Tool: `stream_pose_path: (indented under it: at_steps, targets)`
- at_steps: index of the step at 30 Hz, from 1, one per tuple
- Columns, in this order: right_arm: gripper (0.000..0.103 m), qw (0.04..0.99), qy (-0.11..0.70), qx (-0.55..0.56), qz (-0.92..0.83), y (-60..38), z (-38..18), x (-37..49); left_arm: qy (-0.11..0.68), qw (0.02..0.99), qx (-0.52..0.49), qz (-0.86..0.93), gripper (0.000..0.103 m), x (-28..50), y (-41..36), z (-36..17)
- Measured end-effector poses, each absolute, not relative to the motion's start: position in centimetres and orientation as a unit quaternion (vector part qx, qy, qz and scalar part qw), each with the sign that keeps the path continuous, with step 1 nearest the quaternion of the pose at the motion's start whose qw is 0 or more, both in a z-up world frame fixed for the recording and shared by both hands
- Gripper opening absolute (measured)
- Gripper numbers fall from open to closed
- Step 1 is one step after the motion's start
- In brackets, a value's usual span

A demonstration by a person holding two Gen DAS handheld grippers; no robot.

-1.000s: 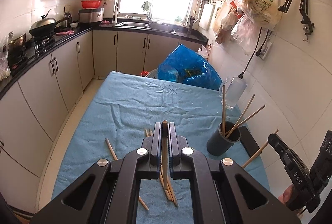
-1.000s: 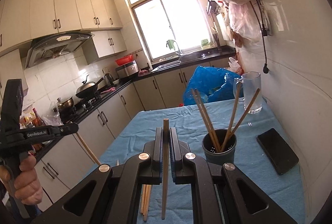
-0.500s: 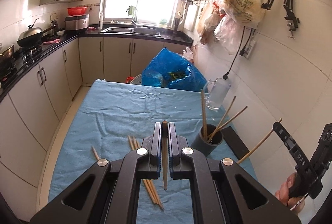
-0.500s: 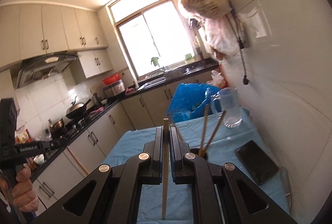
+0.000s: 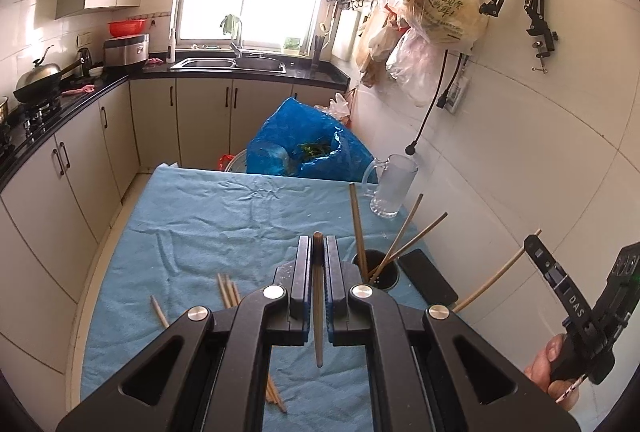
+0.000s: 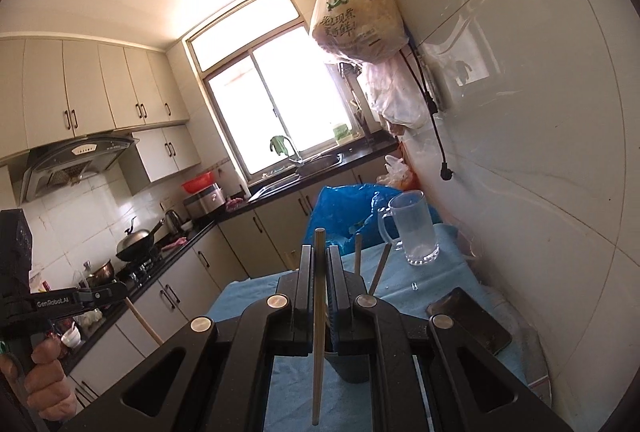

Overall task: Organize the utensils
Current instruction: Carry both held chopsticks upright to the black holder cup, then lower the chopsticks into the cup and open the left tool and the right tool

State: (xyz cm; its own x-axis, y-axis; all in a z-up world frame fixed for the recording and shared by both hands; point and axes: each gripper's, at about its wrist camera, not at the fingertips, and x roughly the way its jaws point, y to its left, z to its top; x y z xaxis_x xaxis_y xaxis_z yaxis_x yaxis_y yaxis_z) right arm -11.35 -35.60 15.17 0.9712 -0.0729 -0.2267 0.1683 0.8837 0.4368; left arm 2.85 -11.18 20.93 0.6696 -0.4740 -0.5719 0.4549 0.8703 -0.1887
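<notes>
We note three wooden chopsticks already standing in the dark round holder cup (image 5: 377, 272), several more loose on the blue cloth (image 5: 200, 228), while the left gripper (image 5: 317, 260) and right gripper (image 6: 320, 272) each clamp one chopstick, neither yet deposited.

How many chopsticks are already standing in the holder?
3 in the holder: one upright at its left, two leaning right toward the wall. Any shorter ones inside would be hidden.
</notes>
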Motion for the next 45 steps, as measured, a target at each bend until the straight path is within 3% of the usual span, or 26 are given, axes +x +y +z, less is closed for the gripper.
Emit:
stream_pose_path:
  at_steps: [23, 45]
  targets:
    - [0.006, 0.966, 0.062, 0.223, -0.114, -39.4, 18.8, -6.7, 0.291, 0.912, -0.028, -0.287, 0.005, 8.5, -19.2, 25.2]
    - [0.006, 0.953, 0.166, 0.223, -0.118, -40.1, 11.1, 1.3, 0.372, 0.887, -0.018, -0.272, 0.005, 15.0, -22.0, 15.8]
